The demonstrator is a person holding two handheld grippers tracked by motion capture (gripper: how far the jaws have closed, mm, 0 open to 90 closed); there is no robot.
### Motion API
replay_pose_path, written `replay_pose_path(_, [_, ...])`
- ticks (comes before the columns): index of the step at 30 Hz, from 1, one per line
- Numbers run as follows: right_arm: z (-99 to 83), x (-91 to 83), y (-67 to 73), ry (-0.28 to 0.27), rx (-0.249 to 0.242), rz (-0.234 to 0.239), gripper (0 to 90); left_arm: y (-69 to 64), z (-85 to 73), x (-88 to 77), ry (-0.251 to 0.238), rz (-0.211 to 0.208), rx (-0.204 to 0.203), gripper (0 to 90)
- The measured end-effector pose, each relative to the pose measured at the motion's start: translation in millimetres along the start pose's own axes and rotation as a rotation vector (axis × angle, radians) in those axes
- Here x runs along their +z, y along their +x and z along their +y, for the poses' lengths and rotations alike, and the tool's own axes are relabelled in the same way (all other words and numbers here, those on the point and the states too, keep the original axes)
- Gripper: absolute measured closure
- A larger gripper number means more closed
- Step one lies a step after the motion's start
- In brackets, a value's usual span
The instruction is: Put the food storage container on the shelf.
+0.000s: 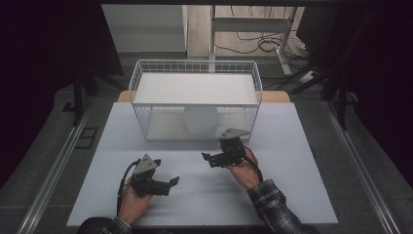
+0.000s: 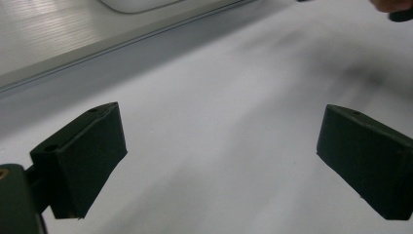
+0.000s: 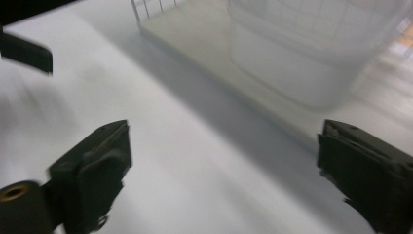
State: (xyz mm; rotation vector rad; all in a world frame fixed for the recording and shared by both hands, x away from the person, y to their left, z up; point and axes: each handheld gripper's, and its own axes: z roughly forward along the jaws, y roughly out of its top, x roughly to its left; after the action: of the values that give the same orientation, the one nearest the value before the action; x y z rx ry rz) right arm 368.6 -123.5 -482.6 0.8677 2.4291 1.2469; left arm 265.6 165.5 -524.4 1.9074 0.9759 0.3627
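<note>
Nearest the person, the left hand holds the left gripper low over the pale grey rectangular table top, close to its near edge. Its two black jaws stand wide apart with nothing between them; in the left gripper view only bare table surface lies between the jaws of the left gripper.

A little farther in and to the right, the right hand, in a plaid sleeve, holds the right gripper, grey three-cornered plate uppermost. In the right gripper view the right gripper has its jaws spread wide and empty too. The two grippers are apart from each other, with open table between them and broad bare surface out to the left and right edges.

Beyond the right gripper, near it but not touching, stands a white wire basket with a flat white shelf on top, its front edge facing the person. Inside it, under the shelf, sits a white translucent plastic tub, which the right gripper view shows as a tub behind the wire. The basket reaches the table's far edge. Past that lie grey floor and loose black cables.
</note>
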Motion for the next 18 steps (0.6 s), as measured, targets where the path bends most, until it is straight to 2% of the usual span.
replay_pose_path(3, [-8.1, -13.8, -0.4, 0.011, -0.001, 0.003, 2.1, -0.5, 0.4, -1.4, 0.002, 0.006, 0.010, 3.2])
replay_pose_path(12, [-44.4, -55.4, -7.0, 0.000, 0.062, 0.006, 0.1, 0.4, -1.4, -0.3, 0.014, 0.011, 0.036, 2.7])
replay_pose_path(15, [-61.0, -69.3, -9.4, 0.002, 0.054, -0.029, 0.1, 0.1, -1.9, 0.7, 0.021, 0.011, 0.037, 2.5])
replay_pose_path(18, [-77.2, -77.6, -11.2, 0.020, 0.065, -0.038, 0.1, -0.3, -2.7, 2.4, 0.035, 0.017, 0.039, 2.1])
